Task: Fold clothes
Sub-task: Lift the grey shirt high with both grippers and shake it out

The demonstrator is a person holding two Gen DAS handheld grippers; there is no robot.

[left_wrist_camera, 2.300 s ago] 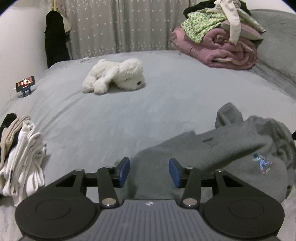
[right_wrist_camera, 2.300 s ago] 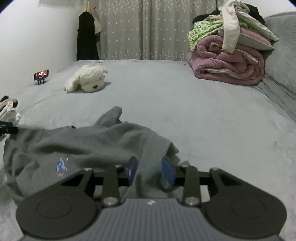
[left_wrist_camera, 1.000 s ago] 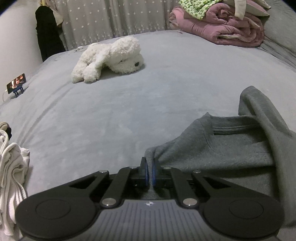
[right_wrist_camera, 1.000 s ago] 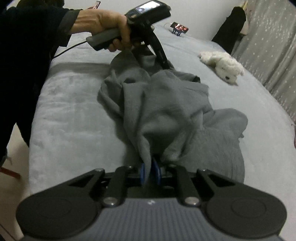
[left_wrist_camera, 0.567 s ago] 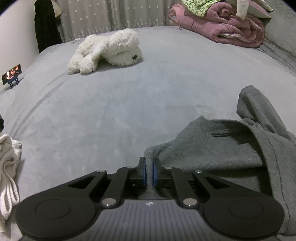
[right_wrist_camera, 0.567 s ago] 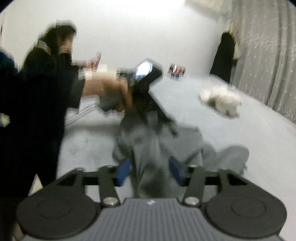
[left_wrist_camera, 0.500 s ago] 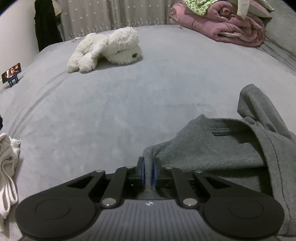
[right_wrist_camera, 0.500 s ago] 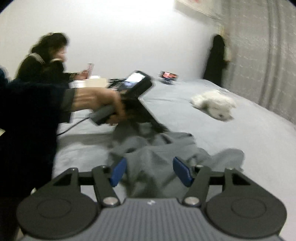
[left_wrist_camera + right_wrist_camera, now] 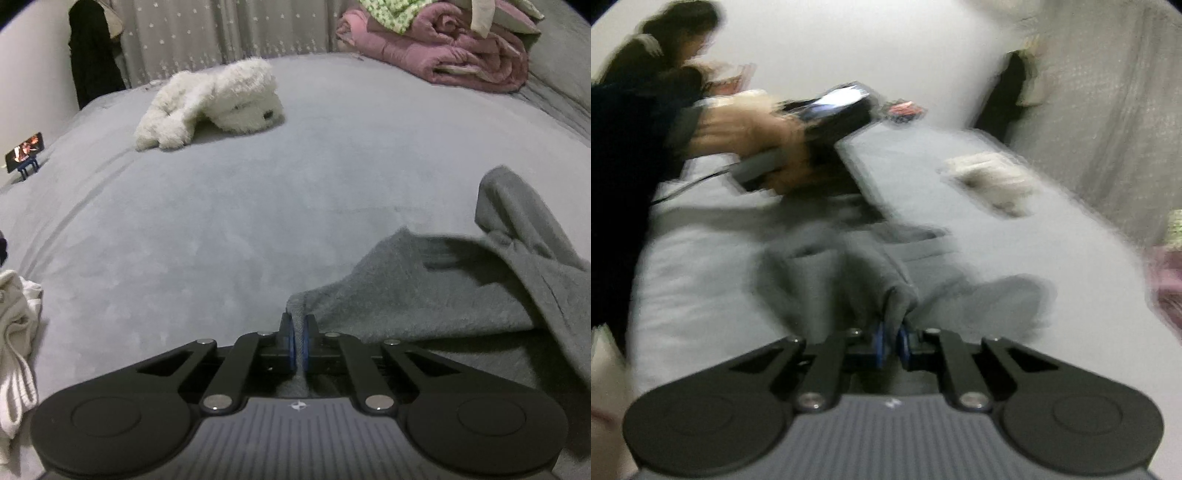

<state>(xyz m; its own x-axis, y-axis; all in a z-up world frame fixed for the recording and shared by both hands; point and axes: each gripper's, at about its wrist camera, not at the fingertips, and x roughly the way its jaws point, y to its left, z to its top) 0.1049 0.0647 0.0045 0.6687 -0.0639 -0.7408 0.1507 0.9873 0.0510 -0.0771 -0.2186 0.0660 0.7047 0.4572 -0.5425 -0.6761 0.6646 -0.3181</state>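
A grey sweatshirt (image 9: 436, 295) lies rumpled on the grey bed (image 9: 258, 206), its collar side facing up and a sleeve bunched at the right. My left gripper (image 9: 299, 343) is shut on a corner of its fabric. In the blurred right wrist view the same grey sweatshirt (image 9: 849, 273) stretches away from me, and my right gripper (image 9: 891, 345) is shut on a pinched fold of it. Beyond it a hand (image 9: 750, 129) holds the other gripper handle over the garment's far end.
A white plush dog (image 9: 214, 99) lies mid-bed. Pink folded quilts with clothes on top (image 9: 454, 55) are piled at the back right. White garments (image 9: 14, 332) sit at the left edge, a phone on a stand (image 9: 24, 155) further back. A seated person (image 9: 661, 44) is at the far left.
My right gripper, open half a second ago, has closed on a fold of the sweatshirt and is moving fast. The left gripper keeps its hold and has barely shifted.
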